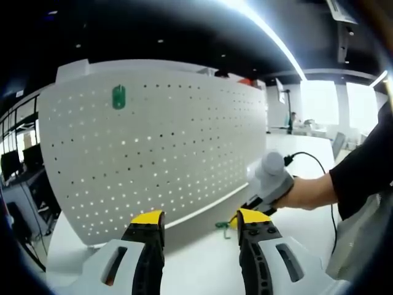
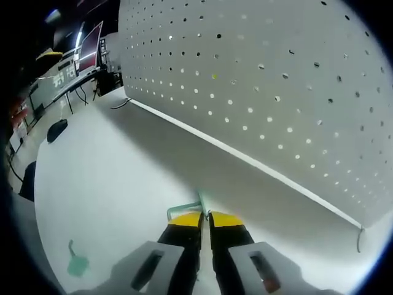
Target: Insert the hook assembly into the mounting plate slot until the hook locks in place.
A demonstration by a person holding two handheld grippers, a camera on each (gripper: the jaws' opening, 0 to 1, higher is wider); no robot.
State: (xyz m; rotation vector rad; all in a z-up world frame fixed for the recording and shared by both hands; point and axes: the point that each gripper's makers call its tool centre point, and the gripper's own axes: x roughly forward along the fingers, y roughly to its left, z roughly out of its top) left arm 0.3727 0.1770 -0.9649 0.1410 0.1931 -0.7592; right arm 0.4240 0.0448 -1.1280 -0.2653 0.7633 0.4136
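Note:
A white pegboard (image 1: 178, 141) stands upright on the white table (image 1: 202, 264). A green hook piece (image 1: 118, 97) sits on the board's upper left. My left gripper (image 1: 200, 220) hangs open in front of the board with nothing between its yellow-tipped jaws. My right gripper (image 1: 261, 196), held in a person's hand, is low by the board's foot. In the right gripper view, that gripper (image 2: 206, 216) is shut on a thin green hook (image 2: 189, 206) just above the table (image 2: 123, 184), near the pegboard (image 2: 276, 80). Another green hook (image 2: 77, 263) lies on the table at lower left.
A black cable (image 1: 319, 169) trails from the right gripper across the table. A dark rounded object (image 2: 56, 129) and a monitor (image 2: 89, 40) sit at the table's far end. A person's dark sleeve (image 1: 362, 172) is at the right.

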